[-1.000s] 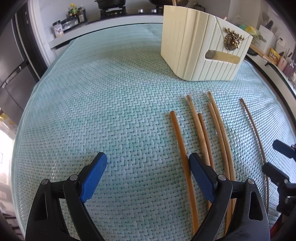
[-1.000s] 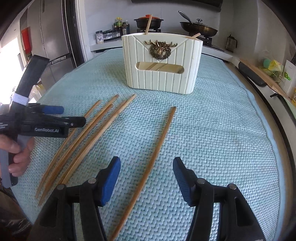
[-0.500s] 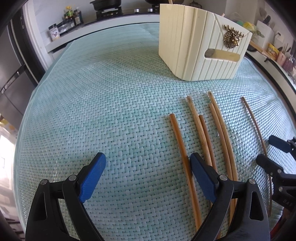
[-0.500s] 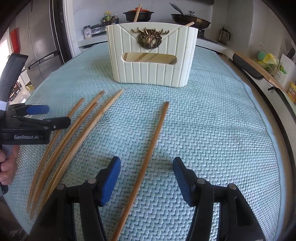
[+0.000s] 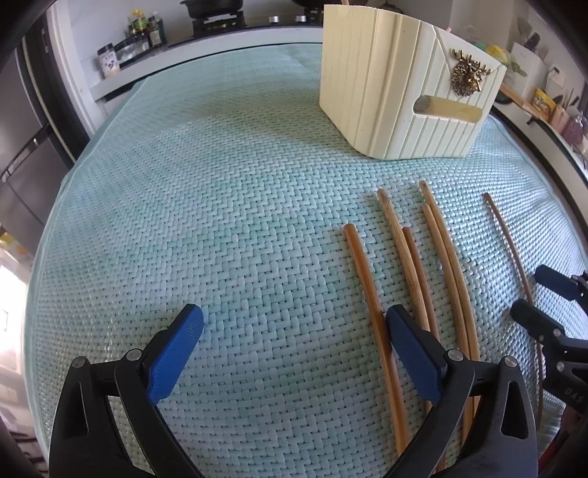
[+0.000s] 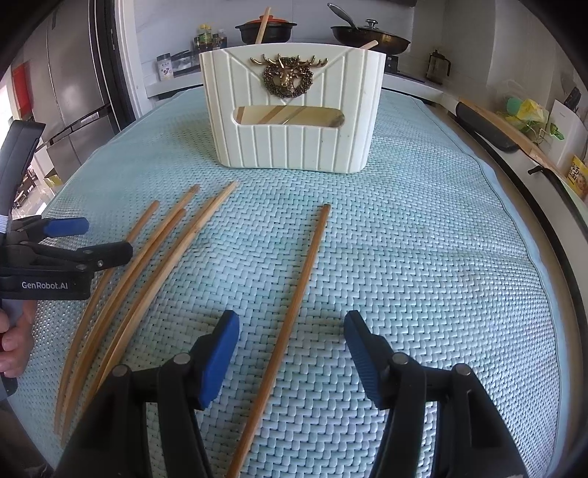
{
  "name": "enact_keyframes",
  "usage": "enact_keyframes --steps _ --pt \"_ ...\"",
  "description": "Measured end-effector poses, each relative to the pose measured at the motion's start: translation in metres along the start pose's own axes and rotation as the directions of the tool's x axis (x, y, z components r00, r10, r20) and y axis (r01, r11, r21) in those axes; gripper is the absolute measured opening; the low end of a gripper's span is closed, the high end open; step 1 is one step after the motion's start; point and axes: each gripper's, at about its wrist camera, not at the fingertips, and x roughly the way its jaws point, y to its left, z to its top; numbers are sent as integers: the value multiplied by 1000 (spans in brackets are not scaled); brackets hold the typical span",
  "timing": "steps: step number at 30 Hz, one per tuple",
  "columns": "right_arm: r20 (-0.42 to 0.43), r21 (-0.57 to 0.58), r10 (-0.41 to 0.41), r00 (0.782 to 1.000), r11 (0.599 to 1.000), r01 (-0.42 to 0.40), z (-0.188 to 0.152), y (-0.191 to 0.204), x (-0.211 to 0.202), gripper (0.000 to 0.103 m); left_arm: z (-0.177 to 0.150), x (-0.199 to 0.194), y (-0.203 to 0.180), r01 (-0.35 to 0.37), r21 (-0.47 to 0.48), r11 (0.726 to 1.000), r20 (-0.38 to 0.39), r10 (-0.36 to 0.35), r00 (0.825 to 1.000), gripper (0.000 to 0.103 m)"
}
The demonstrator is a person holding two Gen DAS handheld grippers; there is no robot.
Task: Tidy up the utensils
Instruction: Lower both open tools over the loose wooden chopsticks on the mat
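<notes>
Several wooden chopsticks lie on a light green woven mat point(image 5: 220, 206). A group of them point(image 6: 147, 264) lies at the left, and a single chopstick point(image 6: 294, 294) lies apart at the right; it shows in the left wrist view point(image 5: 509, 242) too. A cream ribbed utensil holder point(image 6: 294, 121) with a gold deer emblem stands upright behind them, with chopsticks inside; it also shows in the left wrist view point(image 5: 397, 92). My right gripper point(image 6: 292, 342) is open, its jaws on either side of the single chopstick. My left gripper point(image 5: 294, 342) is open and empty, the leftmost chopstick point(image 5: 371, 305) just inside its right finger.
A counter behind the mat holds spice jars point(image 5: 139, 33), a black pot point(image 6: 266, 31) and a pan point(image 6: 371, 36). A steel fridge point(image 6: 77, 81) stands at the left. A shelf with packets point(image 6: 573, 172) runs along the right edge.
Both grippers have moved forward toward the holder, which looks larger now. The right gripper has come over the single chopstick. Both stay open.
</notes>
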Motion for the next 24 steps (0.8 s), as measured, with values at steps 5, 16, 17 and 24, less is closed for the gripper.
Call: enact_keyframes --steps 5,16,17,24 --pt "-1 4 -3 1000 1000 3 0 0 0 61 0 1 3 2 2 1000 3 -2 1000 102" --pt "-9 11 2 1000 1000 -2 0 -2 -1 61 -1 2 4 19 28 999 -6 -19 1000 103" --pt "-17 17 14 1000 1000 -13 1 -4 -1 61 0 2 5 23 31 999 -17 -22 1000 103" --pt "-56 193 124 991 975 -111 19 -50 3 61 9 4 9 52 36 998 -40 -51 998 99"
